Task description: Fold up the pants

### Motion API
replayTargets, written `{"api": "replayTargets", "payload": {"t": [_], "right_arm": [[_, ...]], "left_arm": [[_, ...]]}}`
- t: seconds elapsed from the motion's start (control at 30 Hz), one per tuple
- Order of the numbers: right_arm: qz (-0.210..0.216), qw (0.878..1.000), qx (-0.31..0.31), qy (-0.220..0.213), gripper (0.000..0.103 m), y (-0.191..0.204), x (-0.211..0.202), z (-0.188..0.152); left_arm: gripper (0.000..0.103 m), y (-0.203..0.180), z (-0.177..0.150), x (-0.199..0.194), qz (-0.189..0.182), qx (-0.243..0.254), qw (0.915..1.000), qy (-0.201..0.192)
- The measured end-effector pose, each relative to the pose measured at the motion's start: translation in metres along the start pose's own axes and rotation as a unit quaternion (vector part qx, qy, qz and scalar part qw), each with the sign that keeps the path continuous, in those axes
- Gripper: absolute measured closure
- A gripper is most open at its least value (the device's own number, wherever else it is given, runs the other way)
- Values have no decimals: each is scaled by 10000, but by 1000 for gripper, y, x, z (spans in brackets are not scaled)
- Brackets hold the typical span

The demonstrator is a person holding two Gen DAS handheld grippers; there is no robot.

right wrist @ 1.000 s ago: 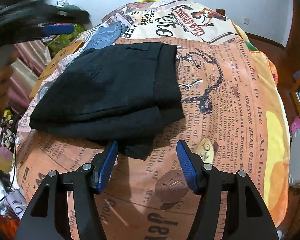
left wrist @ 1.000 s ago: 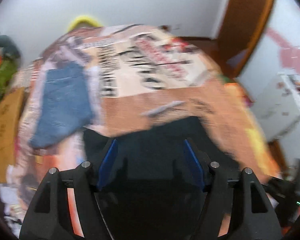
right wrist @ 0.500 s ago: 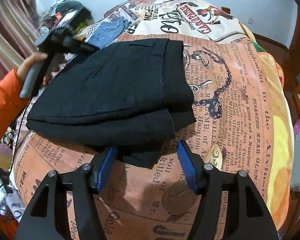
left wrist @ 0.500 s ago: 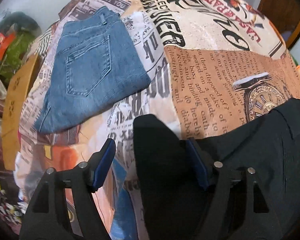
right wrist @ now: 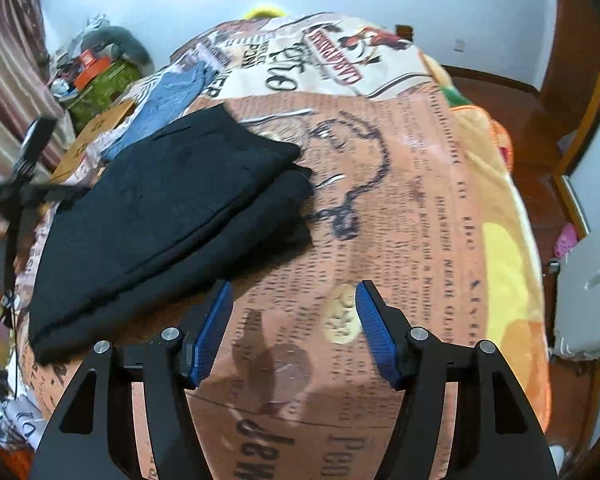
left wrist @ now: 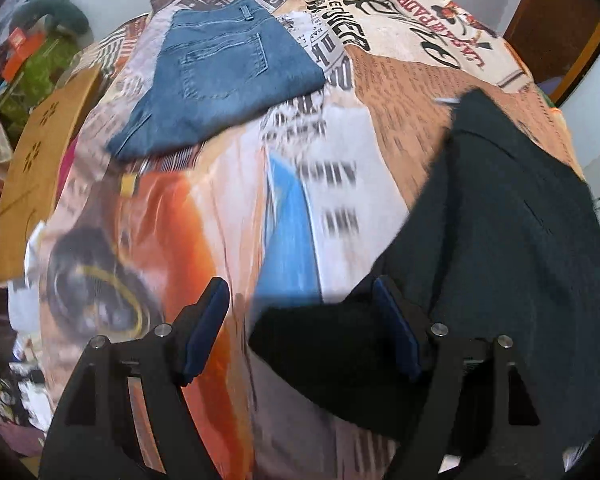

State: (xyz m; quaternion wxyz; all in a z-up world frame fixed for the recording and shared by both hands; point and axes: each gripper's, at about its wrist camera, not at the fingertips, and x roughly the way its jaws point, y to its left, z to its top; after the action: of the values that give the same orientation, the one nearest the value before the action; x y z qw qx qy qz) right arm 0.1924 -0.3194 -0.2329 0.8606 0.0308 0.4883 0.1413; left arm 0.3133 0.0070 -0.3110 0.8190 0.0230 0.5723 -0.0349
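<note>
Black pants [right wrist: 172, 216] lie folded on the newspaper-print bedspread [right wrist: 420, 240]. My right gripper [right wrist: 294, 292] is open over bare bedspread just right of the pants' near edge, with nothing between its fingers. In the left wrist view the pants [left wrist: 500, 240] fill the right side, and one corner reaches in between the fingers of my left gripper [left wrist: 300, 292]. Its jaws stand wide, with the right pad against the cloth and the left pad clear of it. The right wrist view shows a hand holding the left gripper [right wrist: 72, 193] at the pants' left edge.
Folded blue jeans [left wrist: 228, 80] lie on the far part of the bed. A brown cardboard sheet [left wrist: 40, 168] and green clutter [left wrist: 48, 60] sit past the bed's left edge. A white box [right wrist: 588, 292] and wooden floor [right wrist: 500, 100] are to the right.
My left gripper dropped from above the bed to the pants' left corner and opened a little. My right gripper slid right, off the pants' front edge onto bare bedspread.
</note>
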Motion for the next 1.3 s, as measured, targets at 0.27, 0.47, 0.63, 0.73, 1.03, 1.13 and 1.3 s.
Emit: {"api": "replayTargets", "payload": {"t": [0.27,0.47,0.63,0.73,1.03,1.13,1.3], "right_arm": [[-2,9997,-114,-227,43,10,-11,10],[145,9987,-332,-348,43,27,-18,15],[242,9978,-500,-358,43,38,-15,19],[334,9972,-556,-377,43,45,-13,23],[759,9892,-1101,-598,44,86,-1,40],[886,9866,-1298,-430,55,98,14,45],[908,9861,-1388,107,69,102,48,40]], "left_arm": [[25,-2,-59,-34,-502,-153,9986,-118],[19,-2,-82,-56,53,178,9989,-425],[19,14,-75,-70,208,84,9986,-471],[19,10,-57,-87,78,113,9965,-824],[59,-59,2,-87,-965,828,9847,-1195],[80,-85,11,-67,-1126,1178,9820,-953],[81,-102,6,-29,-958,1429,9835,-559]]}}
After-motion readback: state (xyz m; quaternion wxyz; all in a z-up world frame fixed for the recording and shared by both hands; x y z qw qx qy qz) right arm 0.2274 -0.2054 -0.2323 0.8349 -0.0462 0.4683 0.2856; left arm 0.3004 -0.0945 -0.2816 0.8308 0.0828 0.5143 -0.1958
